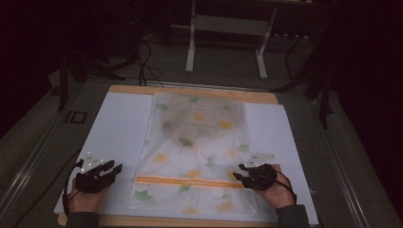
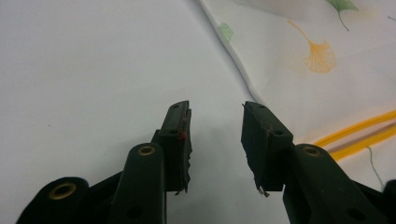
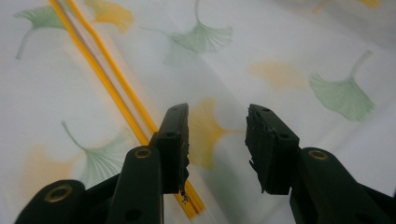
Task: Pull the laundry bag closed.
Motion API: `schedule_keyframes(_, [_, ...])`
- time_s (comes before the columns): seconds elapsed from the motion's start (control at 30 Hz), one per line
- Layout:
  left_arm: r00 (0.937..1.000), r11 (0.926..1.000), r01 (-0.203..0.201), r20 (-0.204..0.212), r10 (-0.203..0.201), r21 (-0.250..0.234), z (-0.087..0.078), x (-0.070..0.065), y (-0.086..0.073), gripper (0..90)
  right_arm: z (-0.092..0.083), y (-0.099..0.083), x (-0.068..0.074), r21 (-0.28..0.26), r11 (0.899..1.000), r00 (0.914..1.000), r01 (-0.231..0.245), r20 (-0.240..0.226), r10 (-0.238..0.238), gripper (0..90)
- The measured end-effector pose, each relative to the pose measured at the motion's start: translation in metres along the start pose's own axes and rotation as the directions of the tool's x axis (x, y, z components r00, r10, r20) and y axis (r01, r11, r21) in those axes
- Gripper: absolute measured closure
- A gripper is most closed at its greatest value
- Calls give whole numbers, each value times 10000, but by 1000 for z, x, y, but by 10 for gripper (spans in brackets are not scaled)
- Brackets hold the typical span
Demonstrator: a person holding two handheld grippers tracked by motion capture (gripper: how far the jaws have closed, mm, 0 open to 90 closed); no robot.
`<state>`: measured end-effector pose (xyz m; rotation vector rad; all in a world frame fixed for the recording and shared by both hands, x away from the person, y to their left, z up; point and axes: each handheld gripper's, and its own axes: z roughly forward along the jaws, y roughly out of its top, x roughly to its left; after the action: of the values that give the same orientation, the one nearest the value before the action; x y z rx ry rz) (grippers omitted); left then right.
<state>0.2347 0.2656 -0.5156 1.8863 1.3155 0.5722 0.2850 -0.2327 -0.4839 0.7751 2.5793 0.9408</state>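
A white cloth (image 1: 195, 142) printed with green and yellow ginkgo leaves lies flat on the table, with a double orange stripe (image 1: 185, 181) across its near part. My left gripper (image 1: 115, 168) rests on the white sheet left of the cloth, jaws open with nothing between them. In the left gripper view my left gripper (image 2: 215, 112) points at bare white sheet, the cloth's (image 2: 317, 60) edge just to its right. My right gripper (image 1: 240, 172) hovers over the cloth's right side near the stripe, open. In the right gripper view my right gripper (image 3: 217, 114) hangs above a yellow leaf, beside the stripe (image 3: 116, 88).
A white sheet (image 1: 119, 123) covers a wooden board (image 1: 142, 89) under the cloth. Dark floor, cables and the legs of a white stand (image 1: 190, 57) lie beyond the far edge. A metal rail (image 1: 38, 142) runs along the left.
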Motion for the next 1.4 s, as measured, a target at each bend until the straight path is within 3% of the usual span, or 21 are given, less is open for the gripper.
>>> schedule_keyframes(0.5, [9998,9999,-131,171,131,44,-1,1,0,625,17,32,20,181,9959,9948,885,-531,-874,591])
schedule_keyframes(1.03, [9997,10000,-95,247,94,28,-3,2,2,629,33,62,39,281,9837,9799,1776,-970,-1741,592])
schedule_keyframes(1.07, [9996,10000,-84,263,84,1,-3,2,2,629,38,68,44,329,9794,9750,1991,-1074,-1946,595])
schedule_keyframes(1.4, [9995,9999,-59,320,62,-102,-6,4,2,633,50,89,61,409,9651,9573,2587,-1447,-2504,601])
